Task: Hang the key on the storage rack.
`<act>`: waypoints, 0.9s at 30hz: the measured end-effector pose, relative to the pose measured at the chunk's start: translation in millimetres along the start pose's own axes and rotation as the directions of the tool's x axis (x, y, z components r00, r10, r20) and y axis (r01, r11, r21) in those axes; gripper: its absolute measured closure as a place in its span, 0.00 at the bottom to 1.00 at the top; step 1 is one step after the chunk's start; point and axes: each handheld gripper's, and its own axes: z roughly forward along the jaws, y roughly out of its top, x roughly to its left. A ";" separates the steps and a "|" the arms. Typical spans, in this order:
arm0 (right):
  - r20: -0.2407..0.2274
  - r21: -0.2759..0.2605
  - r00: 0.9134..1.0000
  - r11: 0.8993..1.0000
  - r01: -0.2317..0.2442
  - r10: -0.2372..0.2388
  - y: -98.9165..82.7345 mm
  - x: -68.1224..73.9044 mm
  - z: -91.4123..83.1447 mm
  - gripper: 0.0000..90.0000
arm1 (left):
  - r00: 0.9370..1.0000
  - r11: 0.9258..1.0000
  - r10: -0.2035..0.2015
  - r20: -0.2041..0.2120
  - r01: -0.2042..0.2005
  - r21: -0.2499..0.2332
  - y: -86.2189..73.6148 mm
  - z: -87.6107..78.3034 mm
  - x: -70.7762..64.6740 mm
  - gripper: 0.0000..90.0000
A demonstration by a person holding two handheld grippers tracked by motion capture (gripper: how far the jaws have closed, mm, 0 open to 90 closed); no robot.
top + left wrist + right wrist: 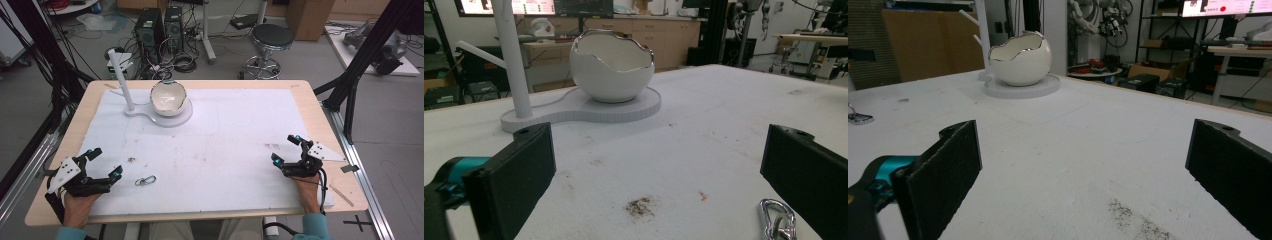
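Even, bright indoor light, soft faint shadows, slight overall softness, near fingers [511, 185] blurred

- The bowl [612, 67], shaped like a broken eggshell, looks like glossy white ceramic with a shiny silvery rim.
- Its white stand [574, 107] is matt, probably plastic.
- The white sheet [240, 135] is matt, slightly rough, with dirty smudges.
- The table [320, 107] edge looks like pale smooth wood.
- The small clip [776, 220] is bright polished metal.
- The jaws of both grippers are matt black.
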 end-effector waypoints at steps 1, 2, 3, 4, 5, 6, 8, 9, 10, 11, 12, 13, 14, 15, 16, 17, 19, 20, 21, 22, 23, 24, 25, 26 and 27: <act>0.000 0.000 1.000 1.000 0.000 0.000 0.0 0.0 0.0 0.01 | 1.000 1.000 0.002 0.002 -0.002 0.001 0.1 0.1 0.0 0.02; 0.002 0.001 1.000 1.000 -0.004 0.004 -0.2 -0.2 -0.2 0.01 | 1.000 1.000 0.003 0.002 -0.003 0.002 0.1 0.3 0.0 0.02; 0.001 0.000 1.000 1.000 0.001 -0.001 0.0 0.0 0.0 0.01 | 1.000 1.000 0.003 0.005 -0.003 0.004 0.2 0.5 0.1 0.02; 0.004 0.000 1.000 1.000 0.010 -0.010 0.1 0.1 0.4 0.01 | 1.000 1.000 0.002 0.007 -0.003 0.006 0.2 0.7 0.2 0.02; 0.004 0.000 1.000 1.000 0.010 -0.010 0.1 0.1 0.4 0.01 | 1.000 1.000 0.001 0.008 -0.001 0.008 0.2 0.8 0.3 0.02; 0.003 0.001 1.000 1.000 0.012 -0.012 -0.1 0.2 0.4 0.01 | 1.000 1.000 0.002 0.006 -0.002 0.009 0.3 0.8 0.1 0.02; 0.007 0.004 1.000 1.000 0.014 -0.014 0.0 0.7 0.3 0.01 | 1.000 1.000 0.010 0.009 -0.010 0.004 0.2 0.5 -0.6 0.02; 0.003 0.005 1.000 1.000 0.015 -0.015 0.0 1.1 0.5 0.01 | 1.000 1.000 0.012 0.013 -0.012 0.002 0.2 0.5 -0.8 0.02; 0.003 0.005 1.000 1.000 0.015 -0.015 0.0 1.1 0.5 0.01 | 1.000 1.000 0.009 0.012 -0.009 0.004 0.3 0.6 -0.7 0.02; 0.004 0.005 1.000 1.000 0.016 -0.016 0.1 1.1 0.6 0.01 | 1.000 1.000 0.007 0.014 -0.007 0.005 0.3 0.5 0.0 0.02; 0.007 0.003 1.000 1.000 0.017 -0.017 0.0 1.3 0.7 0.01 | 1.000 1.000 0.002 0.017 -0.002 0.003 0.4 0.4 0.9 0.02; 0.006 0.007 1.000 1.000 0.018 -0.018 0.1 1.5 0.5 0.01 | 1.000 1.000 -0.006 0.020 0.006 -0.001 0.3 0.2 1.4 0.02; 0.006 0.007 1.000 1.000 0.018 -0.018 0.1 1.5 0.5 0.01 | 1.000 1.000 -0.008 0.024 0.008 -0.004 0.3 -0.1 2.2 0.02; 0.008 0.005 1.000 1.000 0.020 -0.020 0.0 1.3 0.7 0.01 | 1.000 1.000 -0.011 0.023 0.011 -0.006 0.4 -0.3 2.7 0.02; 0.008 0.005 1.000 1.000 0.020 -0.020 0.0 1.3 0.7 0.01 | 1.000 1.000 -0.004 0.022 0.004 -0.002 1.2 -0.7 3.2 0.02; 0.008 0.004 1.000 1.000 0.022 -0.022 0.0 1.5 0.9 0.01 | 1.000 1.000 -0.008 0.026 0.008 -0.001 2.4 -1.3 3.4 0.02; 0.005 0.005 1.000 1.000 0.024 -0.024 0.1 1.6 0.9 0.01 | 0.999 1.000 -0.012 0.035 0.012 -0.005 6.7 -2.6 3.3 0.02; 0.005 0.005 1.000 1.000 0.024 -0.024 0.1 1.6 0.9 0.01 | 0.999 1.000 -0.005 0.040 0.005 -0.001 10.5 -3.2 3.1 0.02; 0.008 0.006 1.000 1.000 0.025 -0.025 -0.1 1.6 0.9 0.01 | 0.998 1.000 0.011 0.055 -0.011 0.003 16.3 -3.6 2.7 0.02; 0.009 0.008 0.999 0.999 0.032 -0.032 0.1 2.5 1.0 0.01 | 0.997 1.000 0.021 0.068 -0.021 0.007 21.5 -3.4 2.1 0.02; 0.011 0.009 0.999 0.999 0.041 -0.041 0.0 2.8 1.1 0.01 | 0.997 1.000 0.027 0.077 -0.028 0.012 25.4 -3.0 1.5 0.02; 0.011 0.011 0.999 0.999 0.039 -0.039 0.0 3.7 1.3 0.01 | 0.995 0.999 0.038 0.093 -0.041 0.023 31.0 -2.3 0.7 0.02; 0.014 0.009 0.999 0.999 0.044 -0.044 0.1 3.1 1.4 0.01 | 0.992 0.998 0.052 0.116 -0.057 0.037 38.0 -0.8 -0.5 0.02; 0.014 0.009 0.999 0.999 0.044 -0.044 0.1 3.1 1.4 0.01 | 0.989 0.996 0.065 0.136 -0.073 0.054 44.0 0.5 -1.7 0.02; 0.013 0.009 0.999 0.999 0.043 -0.043 0.0 2.9 1.2 0.01 | 0.984 0.993 0.084 0.155 -0.097 0.073 50.4 2.0 -3.0 0.02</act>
